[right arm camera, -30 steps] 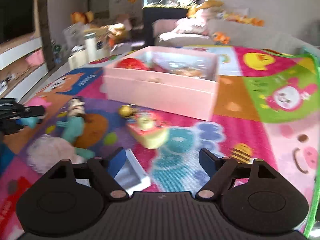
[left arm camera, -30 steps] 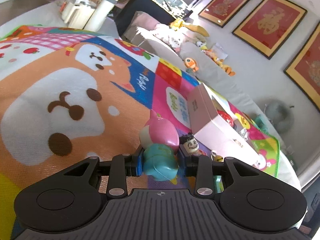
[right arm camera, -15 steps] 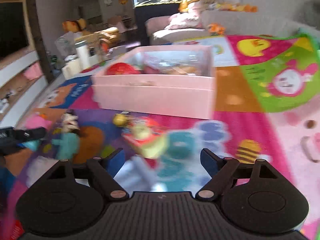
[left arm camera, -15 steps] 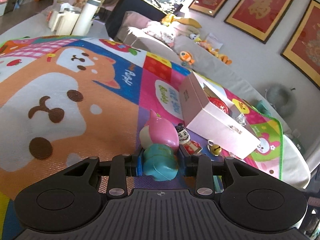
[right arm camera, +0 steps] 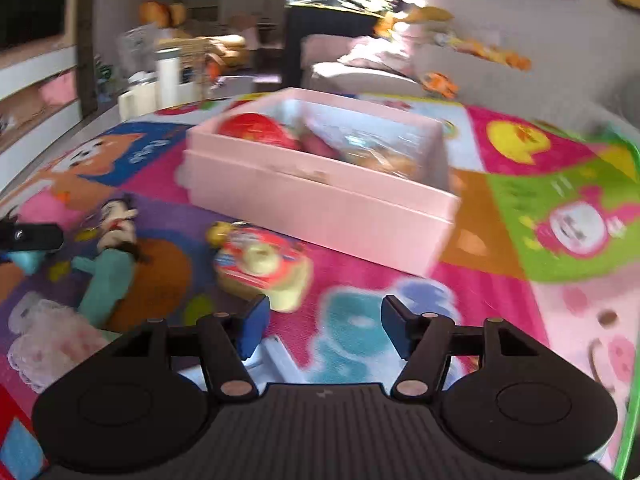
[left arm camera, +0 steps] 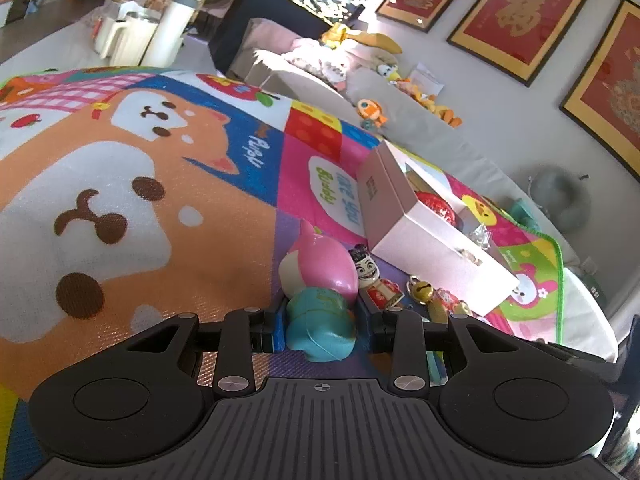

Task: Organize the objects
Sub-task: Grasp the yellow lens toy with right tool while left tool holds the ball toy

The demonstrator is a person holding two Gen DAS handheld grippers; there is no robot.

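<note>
My left gripper (left arm camera: 322, 330) is shut on a pink and teal squishy toy (left arm camera: 320, 300), teal end between the pads, pink end pointing ahead. Beyond it lie a small figurine (left arm camera: 374, 278), a gold bell (left arm camera: 420, 290) and the pink box (left arm camera: 424, 240) holding a red ball (left arm camera: 434, 205). In the right wrist view my right gripper (right arm camera: 323, 326) has its jaws closing with nothing between them. A red and yellow toy (right arm camera: 264, 268) lies just ahead of its left fingertip, in front of the pink box (right arm camera: 320, 204). A teal doll (right arm camera: 108, 264) lies to the left.
The colourful play mat (left arm camera: 120, 200) covers the surface. A white lacy item (right arm camera: 48, 340) and a white frame (right arm camera: 280, 360) lie near the right gripper. A sofa with plush toys (left arm camera: 376, 112) lies beyond the mat. White bottles (left arm camera: 168, 32) stand at the far left.
The right gripper's jaws have narrowed and it has moved closer to the red and yellow toy. The left gripper still holds the squishy toy, rolled slightly.
</note>
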